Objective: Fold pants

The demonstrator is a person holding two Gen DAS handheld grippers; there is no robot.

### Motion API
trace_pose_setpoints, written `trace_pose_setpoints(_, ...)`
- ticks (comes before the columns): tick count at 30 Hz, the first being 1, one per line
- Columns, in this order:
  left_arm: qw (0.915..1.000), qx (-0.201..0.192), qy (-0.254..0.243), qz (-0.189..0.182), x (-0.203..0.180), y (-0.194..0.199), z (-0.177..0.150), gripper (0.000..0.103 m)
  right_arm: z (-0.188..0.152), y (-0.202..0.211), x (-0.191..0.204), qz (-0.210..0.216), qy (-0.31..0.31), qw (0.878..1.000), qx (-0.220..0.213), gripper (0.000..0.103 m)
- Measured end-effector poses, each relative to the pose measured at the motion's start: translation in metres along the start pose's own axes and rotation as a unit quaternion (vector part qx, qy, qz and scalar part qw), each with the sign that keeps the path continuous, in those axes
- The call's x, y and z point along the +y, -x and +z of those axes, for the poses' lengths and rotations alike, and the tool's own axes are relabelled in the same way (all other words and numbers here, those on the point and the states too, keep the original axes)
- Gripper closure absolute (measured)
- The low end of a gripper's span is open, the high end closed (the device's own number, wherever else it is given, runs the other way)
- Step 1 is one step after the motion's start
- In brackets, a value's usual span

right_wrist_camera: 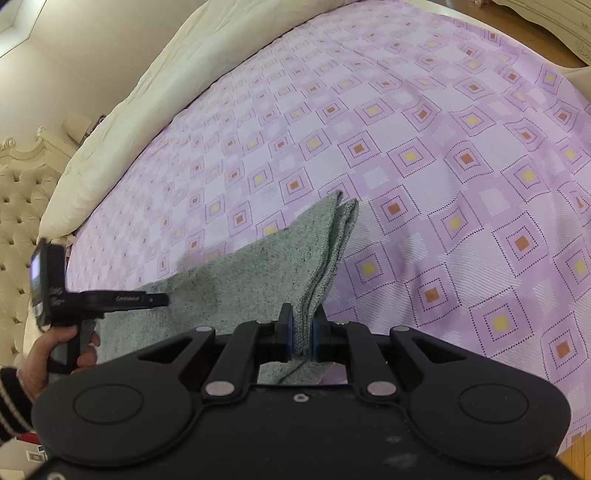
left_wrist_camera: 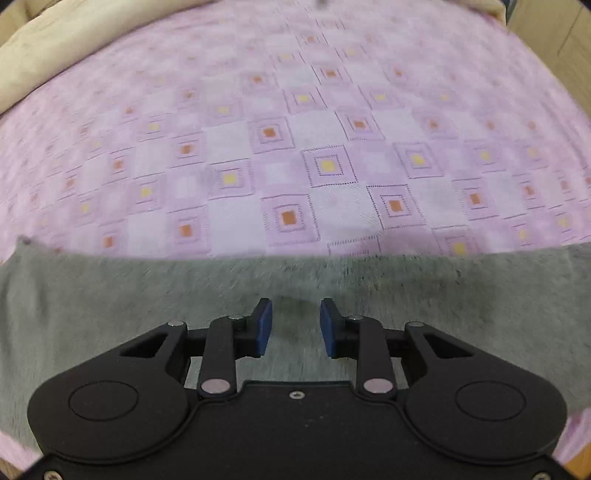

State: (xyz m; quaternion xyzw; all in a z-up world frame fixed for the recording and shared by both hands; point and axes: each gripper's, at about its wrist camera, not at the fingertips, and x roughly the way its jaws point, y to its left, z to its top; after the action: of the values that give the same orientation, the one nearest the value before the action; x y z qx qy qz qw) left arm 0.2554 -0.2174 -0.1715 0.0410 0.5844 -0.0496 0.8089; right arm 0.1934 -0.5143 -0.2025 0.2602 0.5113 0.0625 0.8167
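Note:
Grey pants (left_wrist_camera: 147, 314) lie flat on the pink checked bedspread (left_wrist_camera: 325, 166), and their edge runs across the left wrist view. My left gripper (left_wrist_camera: 295, 326) hovers over the fabric, open, with nothing between its blue pads (left_wrist_camera: 264, 325). In the right wrist view my right gripper (right_wrist_camera: 301, 332) is shut on a bunched fold of the pants (right_wrist_camera: 258, 280). The cloth is lifted there and rises away to a folded corner (right_wrist_camera: 341, 206) resting on the bed. The left gripper (right_wrist_camera: 164, 300) shows at the left, held by a hand (right_wrist_camera: 66, 350) above the pants.
A cream duvet (right_wrist_camera: 155, 92) is rolled along the far side of the bed. A tufted cream headboard (right_wrist_camera: 18, 229) stands at the left. Wooden floor (left_wrist_camera: 554, 33) shows past the bed's far corner. The bedspread (right_wrist_camera: 461, 166) stretches right of the pants.

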Motion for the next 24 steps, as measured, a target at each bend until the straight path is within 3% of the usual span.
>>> trace_pose_setpoints(4,0.9991,0.027,0.013,-0.029,0.006,0.010,-0.035,0.066,0.001,0.001,0.008,-0.008,0.007,1.000,-0.005,0.092)
trace_pose_setpoints(8,0.9972,0.066,-0.022,-0.027,0.000,-0.014,-0.062,0.065,0.001,0.003,0.022,-0.021,0.016,1.000,-0.010,0.092)
trace_pose_setpoints(11,0.9966,0.054,-0.048,-0.040,0.002,-0.012,-0.060,0.065,-0.001,0.008,0.042,-0.034,0.032,0.999,-0.019,0.092)
trace_pose_setpoints(13,0.9960,0.047,-0.039,-0.065,0.018,-0.007,-0.055,0.063,-0.003,0.012,0.063,-0.039,0.046,0.998,-0.031,0.092)
trace_pose_setpoints(19,0.9948,0.028,-0.003,-0.097,0.095,0.008,-0.047,0.064,-0.024,0.016,0.176,-0.025,0.121,0.991,-0.050,0.092)
trace_pose_setpoints(24,0.9937,0.021,0.012,-0.110,0.164,0.007,-0.046,0.064,-0.063,-0.031,0.288,0.012,0.205,0.978,-0.019,0.092)
